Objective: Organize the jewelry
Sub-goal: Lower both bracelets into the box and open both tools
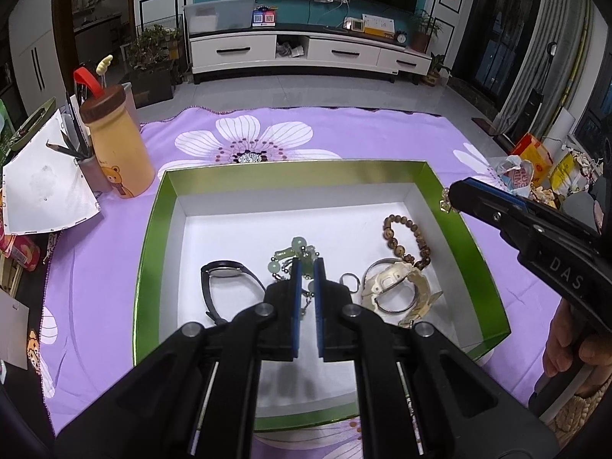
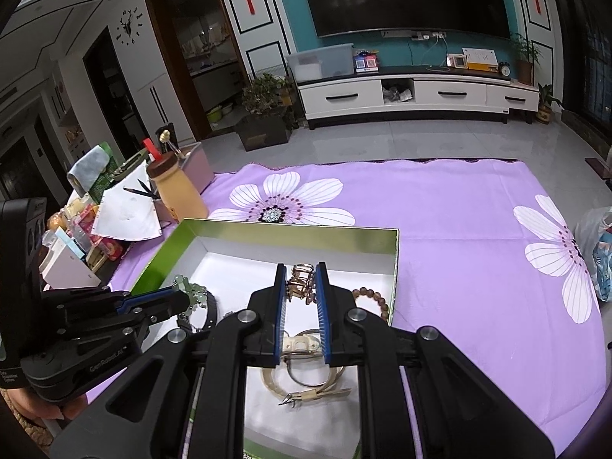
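Note:
A green box with a white floor [image 1: 461,229] [image 2: 290,231] lies on the purple cloth. It holds a black watch [image 1: 225,273], a cream watch [image 1: 394,287] [image 2: 302,344], a brown bead bracelet [image 1: 405,241] [image 2: 376,296] and a small ring [image 1: 349,281]. My left gripper [image 1: 307,269] [image 2: 179,298] is shut on a green bead necklace [image 1: 300,248] [image 2: 191,290] just over the box floor. My right gripper [image 2: 302,279] [image 1: 453,195] is shut on a gold-brown clip [image 2: 300,281] and holds it above the box's right part.
A yellow bear bottle [image 1: 114,145] [image 2: 176,187], a pencil cup [image 1: 90,164] and papers [image 1: 46,187] stand left of the box. Snack bags [image 1: 531,168] lie at the right. The flowered purple cloth [image 2: 478,229] stretches right of the box.

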The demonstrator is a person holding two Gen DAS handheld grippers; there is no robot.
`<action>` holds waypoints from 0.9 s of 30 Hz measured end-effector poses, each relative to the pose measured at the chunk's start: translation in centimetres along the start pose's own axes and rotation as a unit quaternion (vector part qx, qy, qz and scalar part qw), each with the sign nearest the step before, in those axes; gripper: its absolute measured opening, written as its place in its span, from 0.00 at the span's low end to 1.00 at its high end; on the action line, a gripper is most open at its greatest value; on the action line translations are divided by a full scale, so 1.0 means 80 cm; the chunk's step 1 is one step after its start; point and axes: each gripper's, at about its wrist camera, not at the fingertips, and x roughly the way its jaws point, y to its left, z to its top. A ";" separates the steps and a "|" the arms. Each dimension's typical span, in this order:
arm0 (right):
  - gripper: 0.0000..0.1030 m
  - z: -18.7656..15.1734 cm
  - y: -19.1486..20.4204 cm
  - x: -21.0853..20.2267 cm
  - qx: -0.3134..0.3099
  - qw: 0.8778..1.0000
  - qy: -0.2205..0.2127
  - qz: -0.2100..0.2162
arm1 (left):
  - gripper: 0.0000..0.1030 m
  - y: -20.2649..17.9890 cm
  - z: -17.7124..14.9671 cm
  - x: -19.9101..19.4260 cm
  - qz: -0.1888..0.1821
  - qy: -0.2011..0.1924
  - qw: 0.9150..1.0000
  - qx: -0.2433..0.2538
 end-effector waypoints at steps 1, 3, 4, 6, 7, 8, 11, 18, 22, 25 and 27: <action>0.14 0.001 0.000 0.002 -0.001 1.000 0.002 -0.001 | 0.05 0.001 0.000 0.001 0.000 0.001 1.000 0.000; 0.14 0.002 0.001 0.006 -0.004 1.000 0.005 -0.004 | 0.05 0.001 0.000 0.003 0.000 0.005 1.000 0.000; 0.14 0.002 0.002 0.009 -0.006 1.000 0.007 -0.006 | 0.06 0.001 0.000 0.005 0.000 0.006 1.000 0.000; 0.14 0.003 0.004 0.012 -0.010 1.000 0.010 -0.009 | 0.06 0.001 0.001 0.007 0.003 0.008 1.000 0.001; 0.14 0.003 0.004 0.014 -0.012 1.000 0.011 -0.010 | 0.06 0.001 0.001 0.009 0.003 0.010 1.000 0.001; 0.14 0.003 0.005 0.016 -0.013 1.000 0.013 -0.011 | 0.06 0.001 0.001 0.010 0.004 0.010 1.000 0.001; 0.14 0.003 0.005 0.020 -0.012 1.000 0.017 -0.011 | 0.06 0.001 0.001 0.013 0.005 0.012 1.000 0.002; 0.14 0.005 0.007 0.028 -0.017 0.999 0.024 -0.014 | 0.06 0.002 0.002 0.015 0.006 0.014 1.000 0.003; 0.14 0.006 0.008 0.029 -0.020 0.999 0.025 -0.014 | 0.06 0.002 0.002 0.015 0.008 0.014 1.000 0.003; 0.14 0.006 0.009 0.031 -0.022 0.999 0.028 -0.015 | 0.06 0.002 0.002 0.015 0.008 0.015 1.000 0.003; 0.14 0.006 0.009 0.033 -0.022 0.999 0.029 -0.015 | 0.06 0.003 0.002 0.015 0.007 0.015 1.000 0.003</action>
